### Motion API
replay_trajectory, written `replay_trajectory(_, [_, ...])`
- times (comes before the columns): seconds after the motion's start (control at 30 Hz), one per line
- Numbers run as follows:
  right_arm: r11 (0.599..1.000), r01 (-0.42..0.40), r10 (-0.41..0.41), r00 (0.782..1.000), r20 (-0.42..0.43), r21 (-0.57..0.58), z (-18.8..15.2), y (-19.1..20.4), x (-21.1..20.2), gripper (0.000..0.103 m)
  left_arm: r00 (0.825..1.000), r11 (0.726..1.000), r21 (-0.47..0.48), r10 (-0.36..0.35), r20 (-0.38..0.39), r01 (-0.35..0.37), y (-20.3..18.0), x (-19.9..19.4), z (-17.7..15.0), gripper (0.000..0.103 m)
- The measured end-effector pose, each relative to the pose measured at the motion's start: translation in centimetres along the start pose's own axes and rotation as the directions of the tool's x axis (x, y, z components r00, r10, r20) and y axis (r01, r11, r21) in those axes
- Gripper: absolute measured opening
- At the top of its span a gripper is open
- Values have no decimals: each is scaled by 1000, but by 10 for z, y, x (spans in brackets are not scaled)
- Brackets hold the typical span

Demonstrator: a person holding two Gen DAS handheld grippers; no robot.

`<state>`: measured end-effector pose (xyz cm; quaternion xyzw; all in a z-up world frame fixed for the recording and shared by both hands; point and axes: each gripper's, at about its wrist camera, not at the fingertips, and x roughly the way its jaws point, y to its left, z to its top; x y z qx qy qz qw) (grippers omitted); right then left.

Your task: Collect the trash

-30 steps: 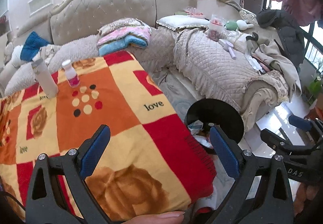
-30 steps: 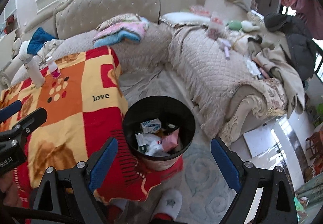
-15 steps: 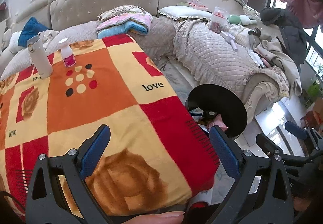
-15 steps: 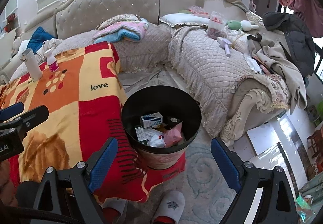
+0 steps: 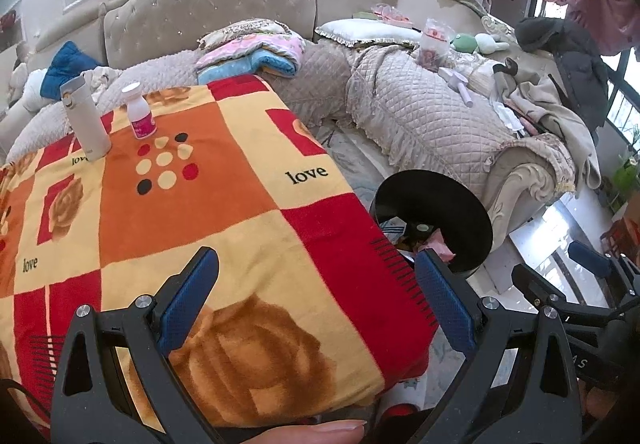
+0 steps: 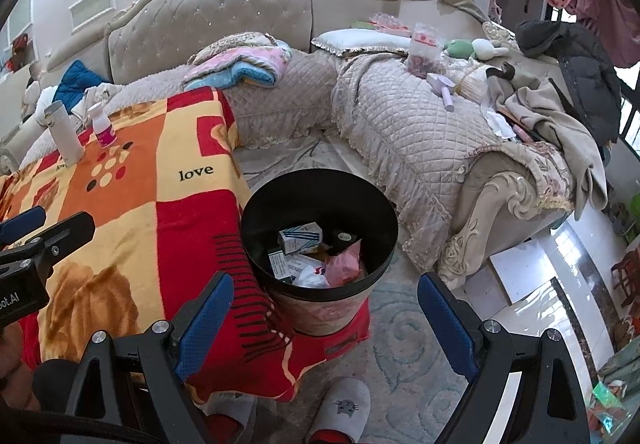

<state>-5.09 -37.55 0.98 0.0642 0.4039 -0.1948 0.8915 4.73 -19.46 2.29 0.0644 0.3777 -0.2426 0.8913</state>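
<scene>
A black trash bin (image 6: 320,199) stands on the floor beside the table covered by an orange, yellow and red blanket (image 5: 192,211). It holds small cartons (image 6: 301,236), a pink wrapper (image 6: 345,264) and white paper. The bin also shows in the left wrist view (image 5: 436,203). My left gripper (image 5: 316,300) is open and empty above the blanket's near end. My right gripper (image 6: 324,320) is open and empty above the floor, near the bin. A white flask (image 5: 85,119) and a small white bottle with a pink label (image 5: 140,115) stand on the blanket's far end.
A tufted beige sofa (image 6: 420,131) wraps around the back and right, with folded blankets (image 6: 236,67), a pillow, toys and clothes on it. A patterned rug (image 6: 404,348) lies under the bin. Slippers (image 6: 340,410) show near the bottom edge. Glossy floor lies at the right.
Both grippers have risen and pulled back a little, so the table and the bin sit lower and show more fully. Both stay open and empty.
</scene>
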Motion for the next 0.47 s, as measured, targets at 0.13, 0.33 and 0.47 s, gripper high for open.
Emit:
replay_trajectory(0.13, [1000, -3, 3, 1000, -3, -2, -1, 2, -2, 92, 1000, 1000, 6, 7, 2, -7, -2, -3, -2, 98])
replay_trajectory(0.33, [1000, -6, 6, 1000, -8, -1, -6, 3, -5, 92, 1000, 1000, 1, 2, -13, -2, -2, -2, -7, 98])
replay_trajectory(0.47, [1000, -6, 6, 1000, -7, 1, -8, 2, -6, 92, 1000, 1000, -11, -9, -5, 9, 0, -5, -8, 98])
